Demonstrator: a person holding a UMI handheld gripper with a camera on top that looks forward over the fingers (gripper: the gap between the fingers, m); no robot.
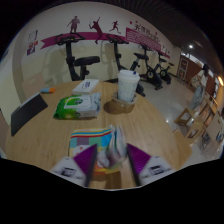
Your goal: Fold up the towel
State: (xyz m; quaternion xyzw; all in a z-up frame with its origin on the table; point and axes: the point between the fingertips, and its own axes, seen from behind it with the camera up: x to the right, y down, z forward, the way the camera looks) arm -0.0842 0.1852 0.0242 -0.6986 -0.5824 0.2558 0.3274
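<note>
Tool (104, 158) sits low over the wooden bench (150, 125), fingers pointing out across it. Both fingers show with purple pads (87, 160) on the inner faces. A bunched piece of white/grey towel (112, 143) stands up between the fingers, right at the tips. The gap is narrow and the cloth fills it, pads look pressed against it from both sides, so the tool is closed on the towel. The cloth is too blurred to read fold state or how much of it hangs below.

Beyond the fingers, further out on the bench:
- green-and-white packet (77, 106), lying flat, left of centre
- white folded item (87, 86) just behind the packet, near the far edge
- white cylindrical container (128, 85), upright, right of centre, on a light base
- dark flat object (28, 113) at the left side of the bench, well apart from the packet

Background: exercise bikes (150, 68) along a wall with a red-figure banner (95, 25). A person (207, 85) stands far right, beside some wooden furniture, well apart from the bench.
</note>
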